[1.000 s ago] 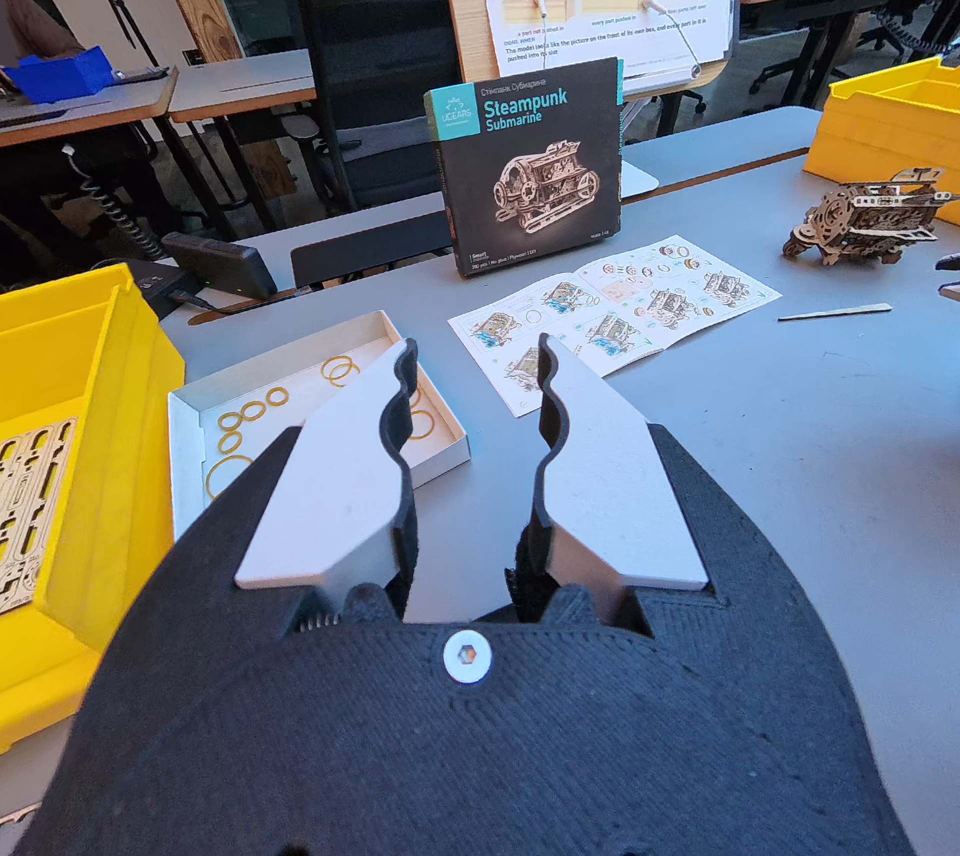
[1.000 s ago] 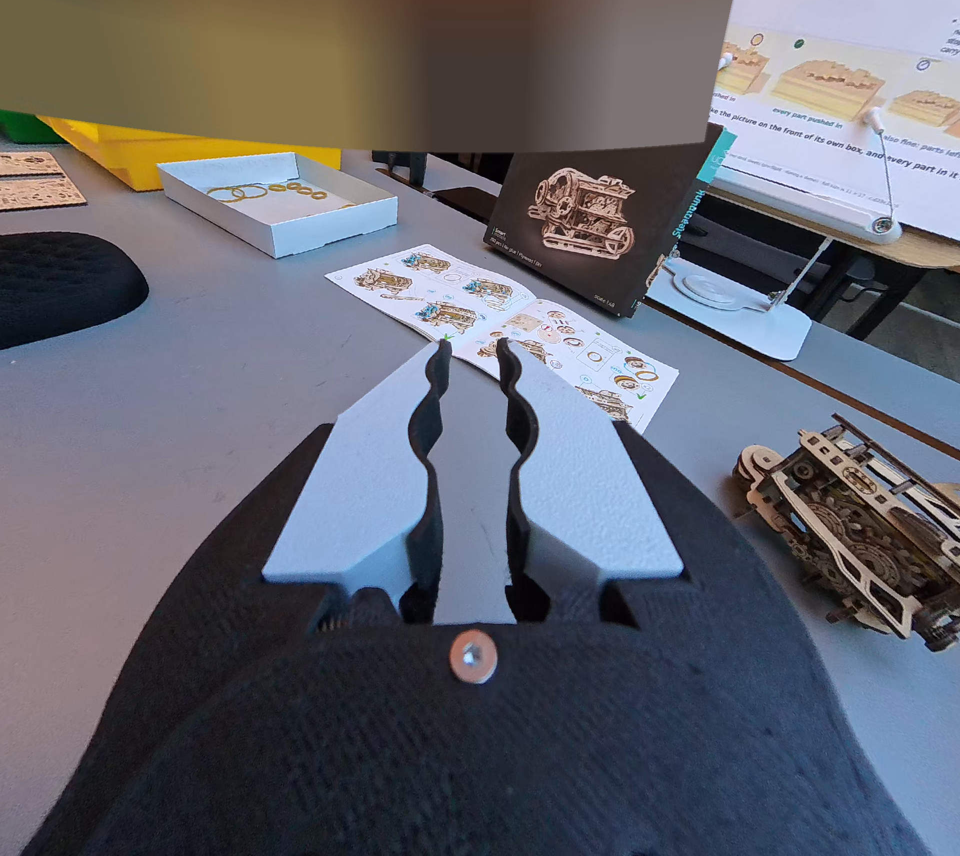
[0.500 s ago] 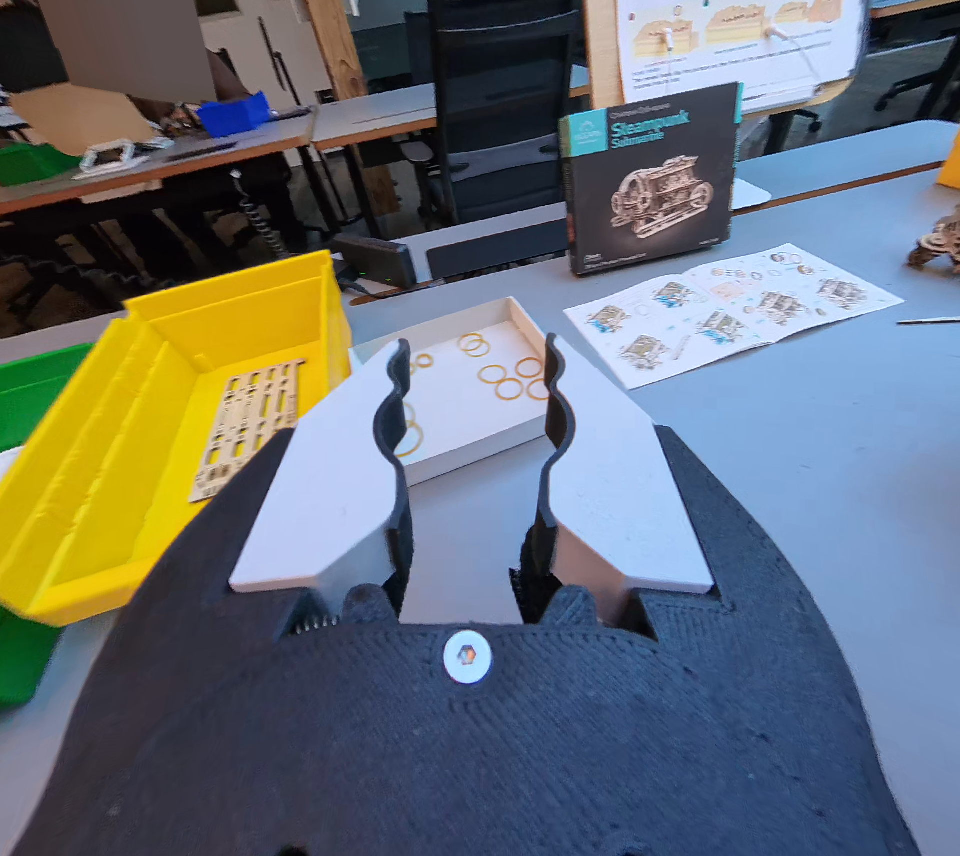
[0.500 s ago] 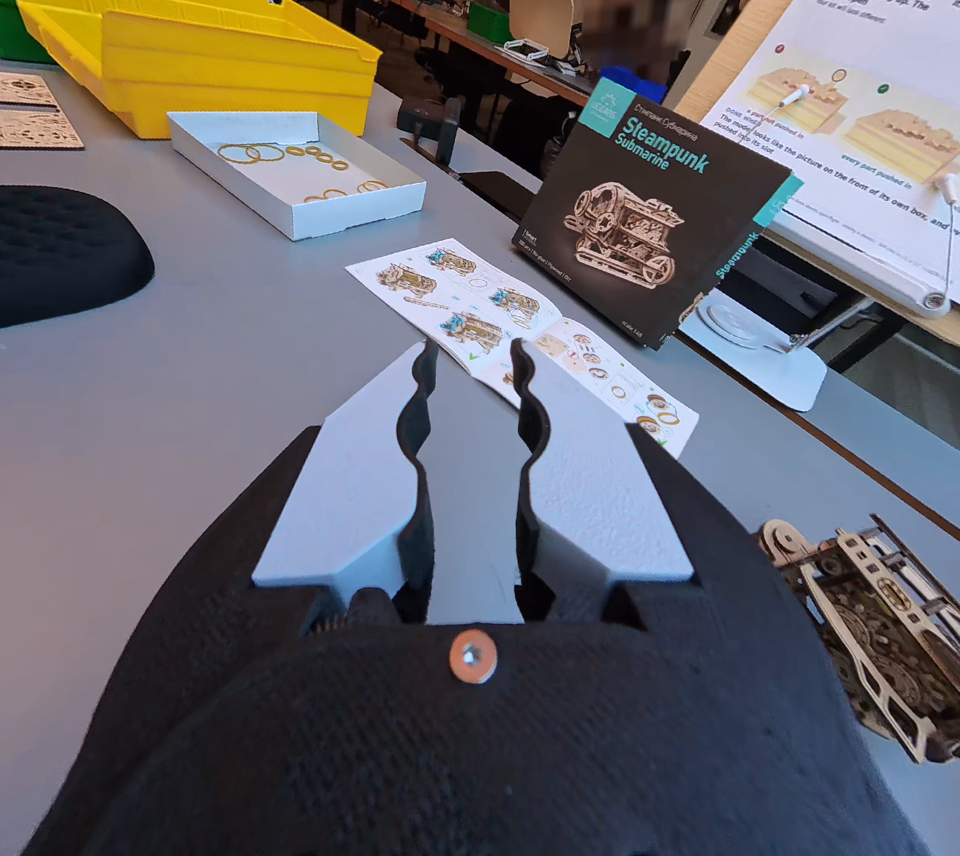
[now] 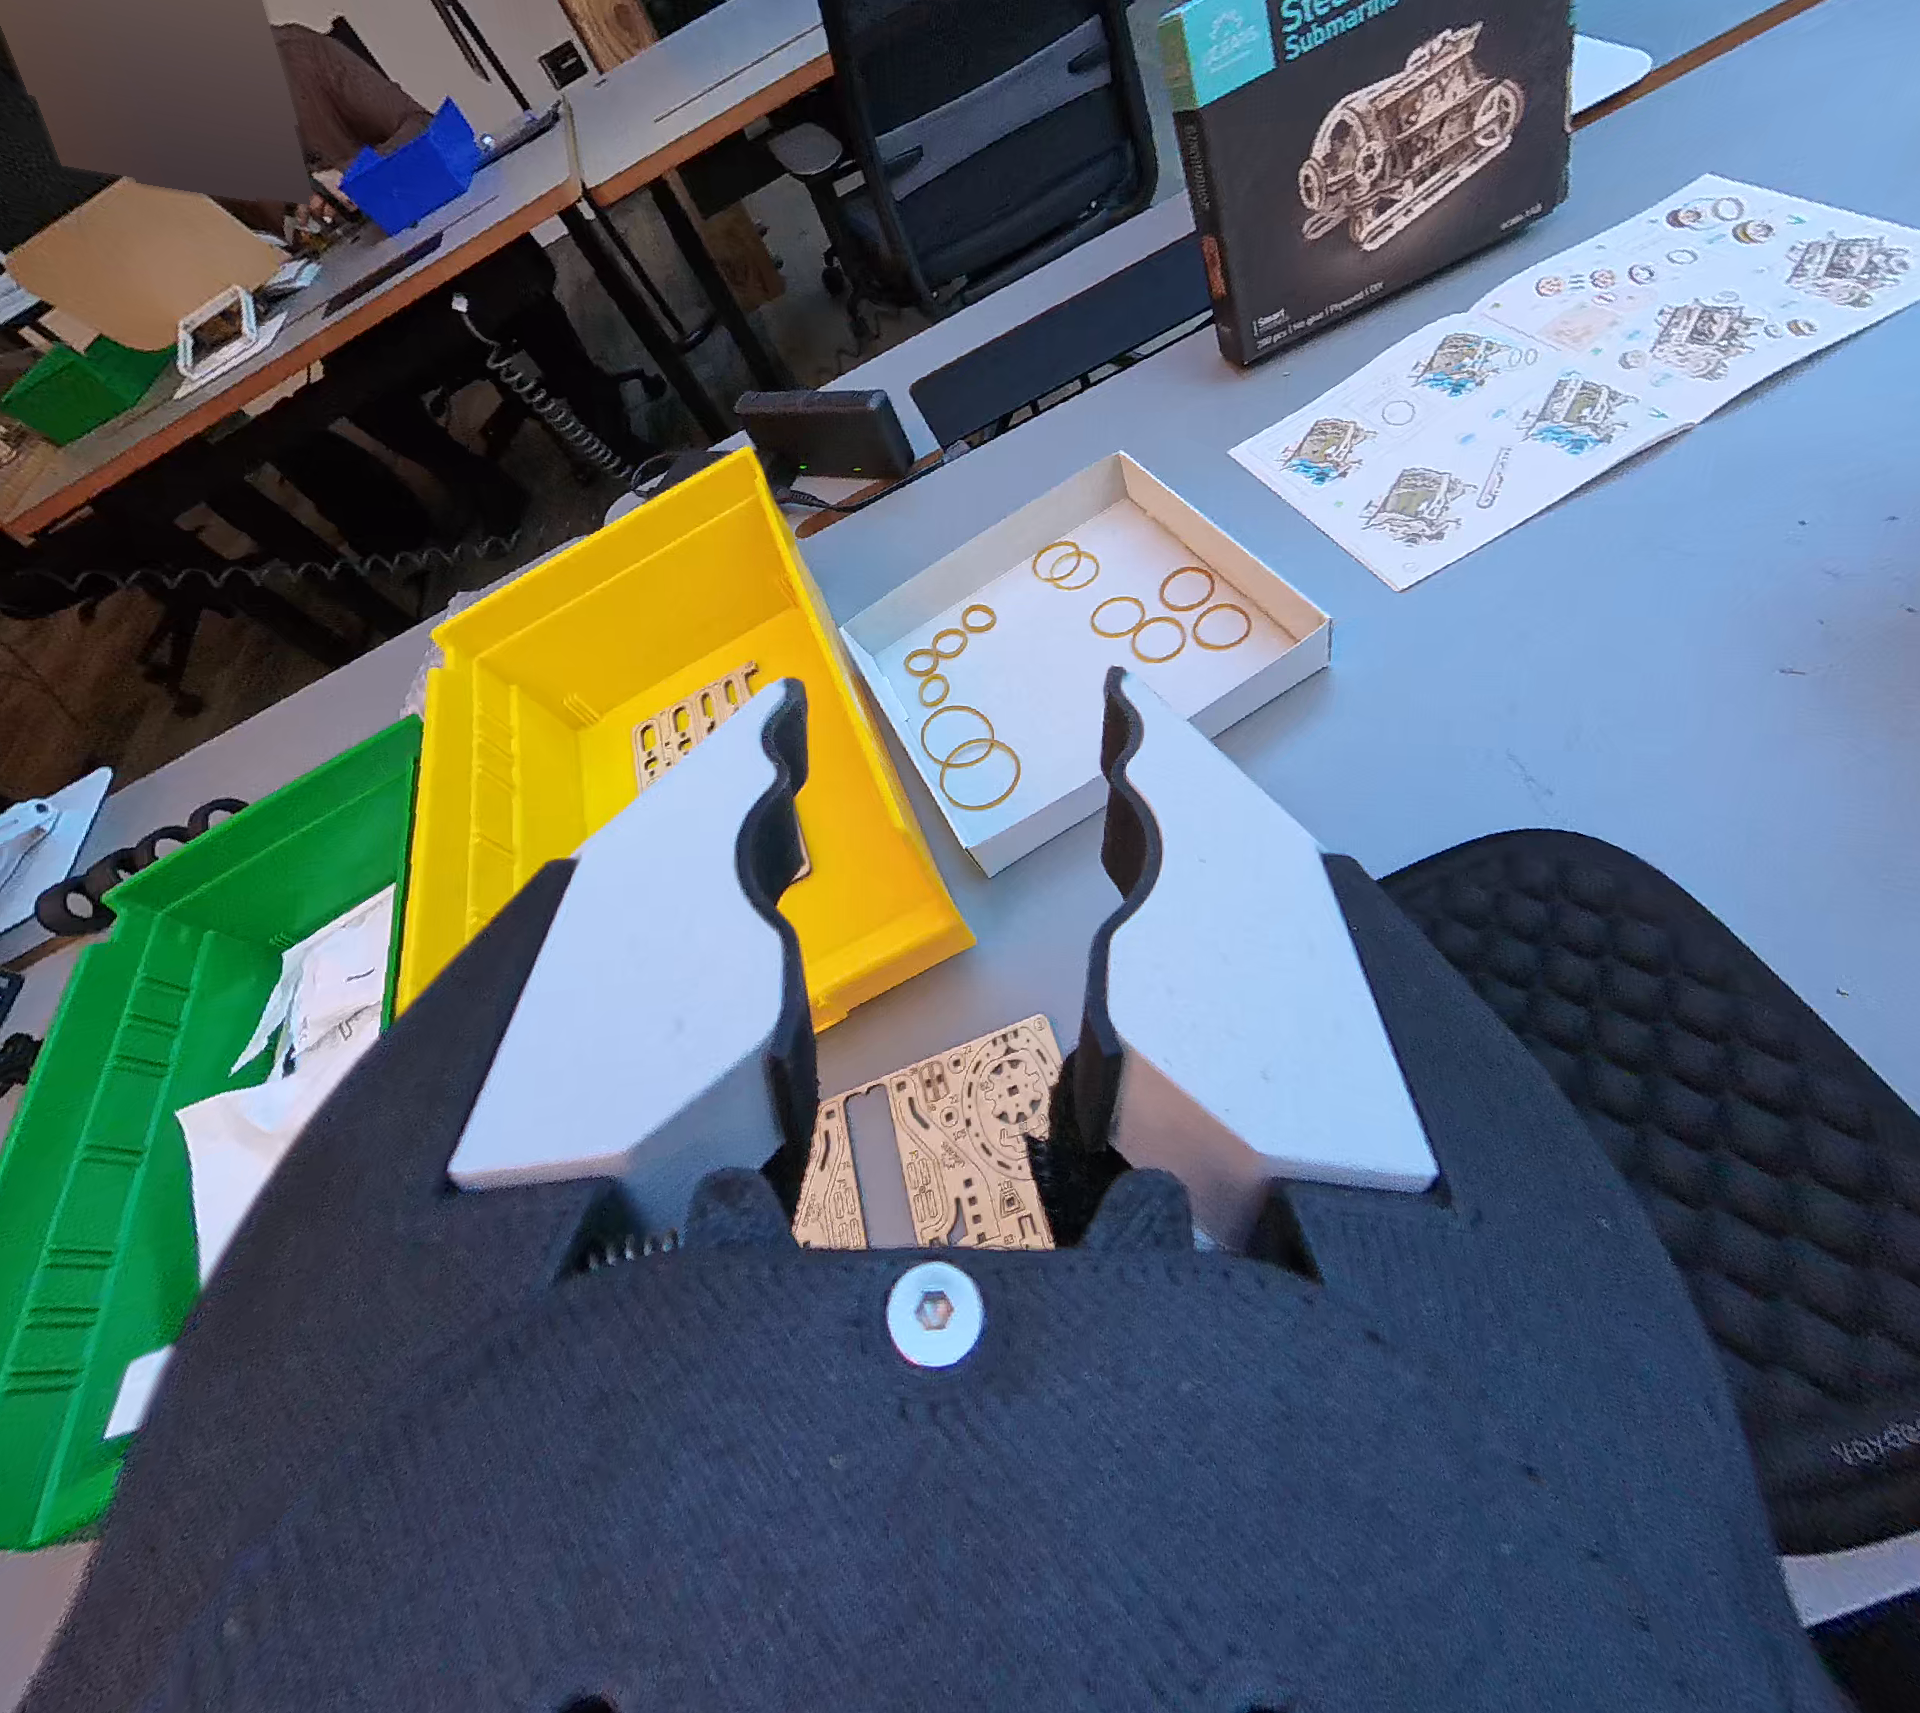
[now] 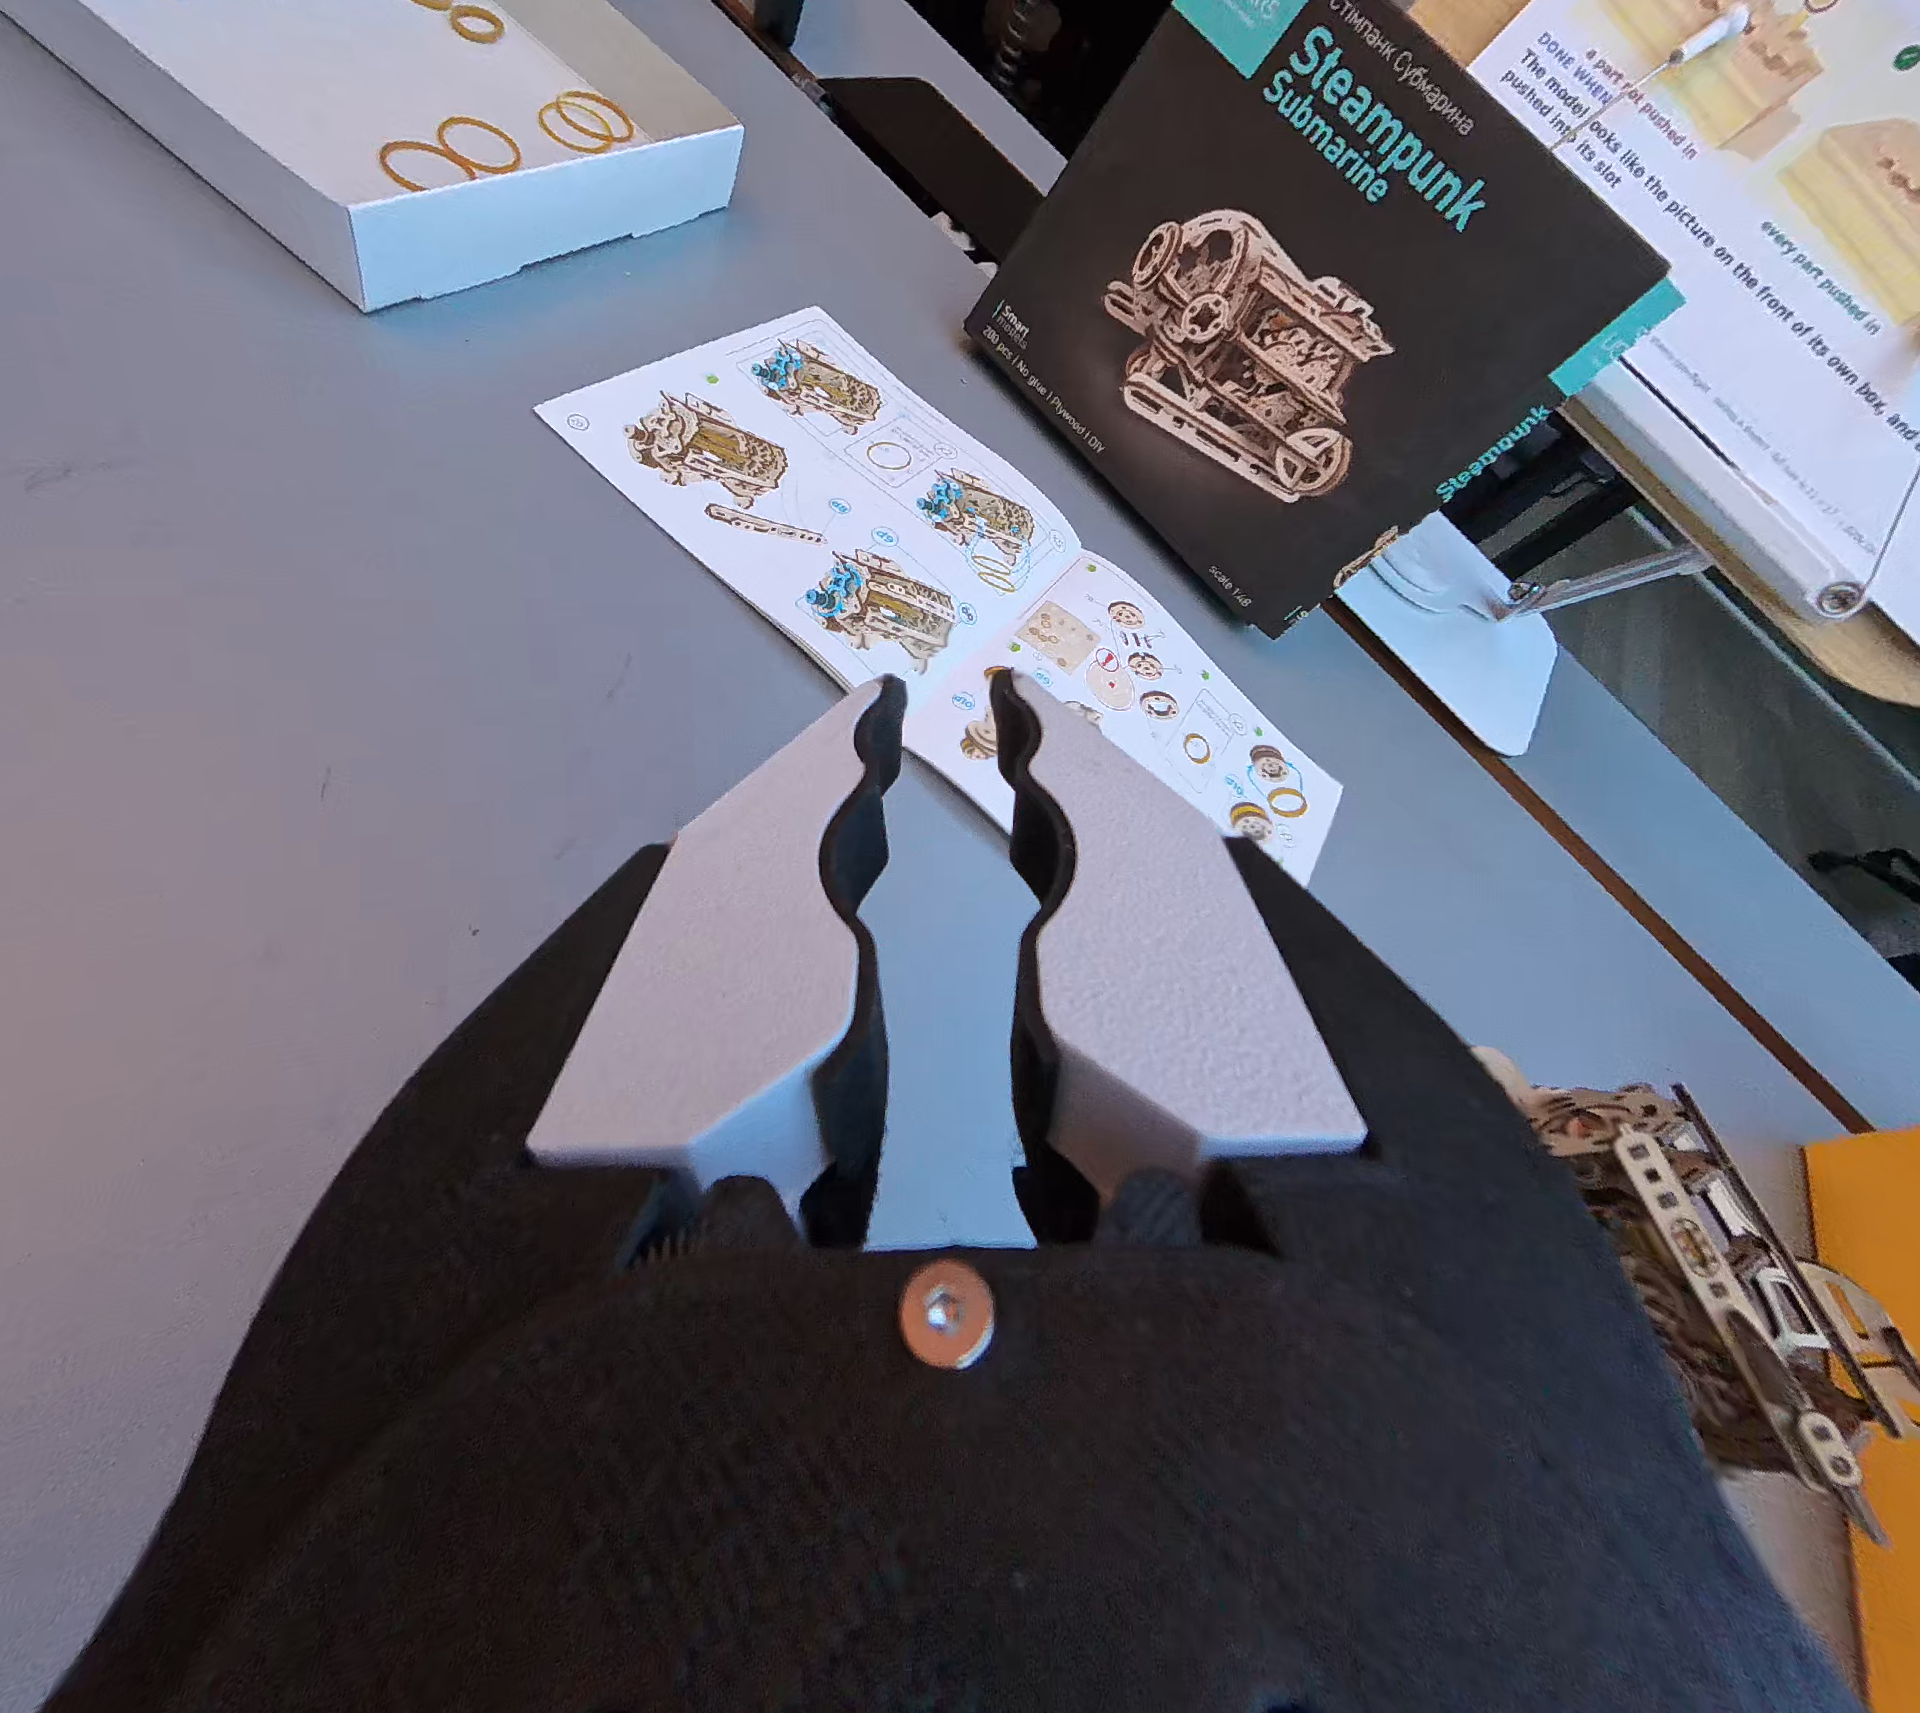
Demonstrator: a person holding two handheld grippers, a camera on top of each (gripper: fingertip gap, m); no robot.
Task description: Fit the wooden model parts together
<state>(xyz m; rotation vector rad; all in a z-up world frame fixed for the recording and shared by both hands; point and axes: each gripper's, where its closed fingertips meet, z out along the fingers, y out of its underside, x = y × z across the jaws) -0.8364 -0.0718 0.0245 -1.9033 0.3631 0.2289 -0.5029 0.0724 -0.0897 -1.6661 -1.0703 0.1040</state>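
My left gripper [image 5: 951, 707] is open and empty, held above the grey table. A wooden parts sheet [image 5: 935, 1144] lies flat under it, seen between the fingers. Another parts sheet [image 5: 691, 723] lies in the yellow bin [image 5: 665, 614], partly hidden by my left finger. My right gripper [image 6: 943, 687] is open a little and empty, over the open instruction booklet [image 6: 831, 510]. The half-built wooden model [image 6: 1714, 1248] stands at the right edge of the right wrist view, beside that gripper.
A white tray [image 5: 1278, 614] [image 6: 540, 219] holds several rubber bands. The dark kit box [image 5: 1382, 94] [image 6: 1299, 302] stands behind the booklet [image 5: 1558, 375]. A green bin [image 5: 125, 1040] holds white paper. A black pad [image 5: 1683, 1071] lies right of my left gripper. Chairs and desks stand beyond the table edge. The grippers' ends are close to 40 centimetres from one another. The half-built wooden model [image 6: 1714, 1248] is about 25 centimetres from my right fingertips.
My left gripper has swung left and tilted down, opening wider; bins and the parts sheet came into view. My right gripper moved forward and lower over the booklet and narrowed slightly.
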